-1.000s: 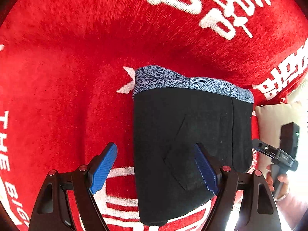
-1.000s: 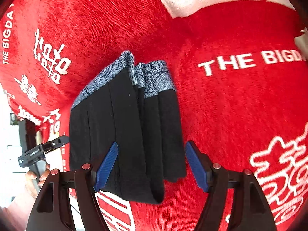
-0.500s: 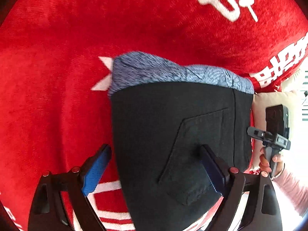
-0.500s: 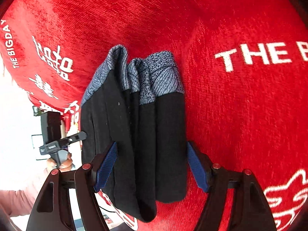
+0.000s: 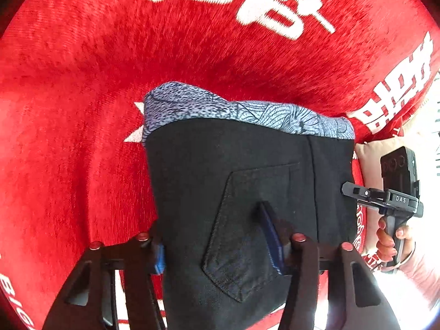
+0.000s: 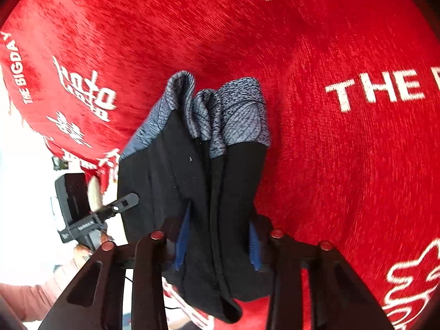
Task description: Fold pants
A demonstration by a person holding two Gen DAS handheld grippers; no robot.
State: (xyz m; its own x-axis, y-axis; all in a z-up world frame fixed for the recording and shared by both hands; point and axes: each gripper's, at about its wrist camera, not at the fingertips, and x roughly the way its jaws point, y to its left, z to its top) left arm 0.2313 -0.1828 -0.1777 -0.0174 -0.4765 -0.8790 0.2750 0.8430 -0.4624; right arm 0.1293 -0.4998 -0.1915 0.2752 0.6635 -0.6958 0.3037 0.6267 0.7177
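Observation:
The pants (image 5: 233,181) are black with a blue-grey patterned waistband, folded into a thick bundle above a red printed blanket (image 5: 82,82). My left gripper (image 5: 217,247) is shut on the near edge of the bundle, its right pad (image 5: 271,233) pressed into the back pocket. In the right wrist view the folded layers of the pants (image 6: 209,192) hang between my right gripper's (image 6: 217,242) blue pads, which pinch the stack from both sides. Each view also shows the other gripper, the right one (image 5: 396,192) and the left one (image 6: 82,214), at the bundle's far side.
The red blanket with white lettering (image 6: 371,90) covers the whole surface below. A beige cushion (image 5: 371,165) lies past the blanket's edge. A hand in a pink sleeve (image 5: 396,236) holds the other gripper.
Both grippers moved in onto the folded pants and closed on them. The bundle now looks lifted and closer to the cameras, with its layers bunched.

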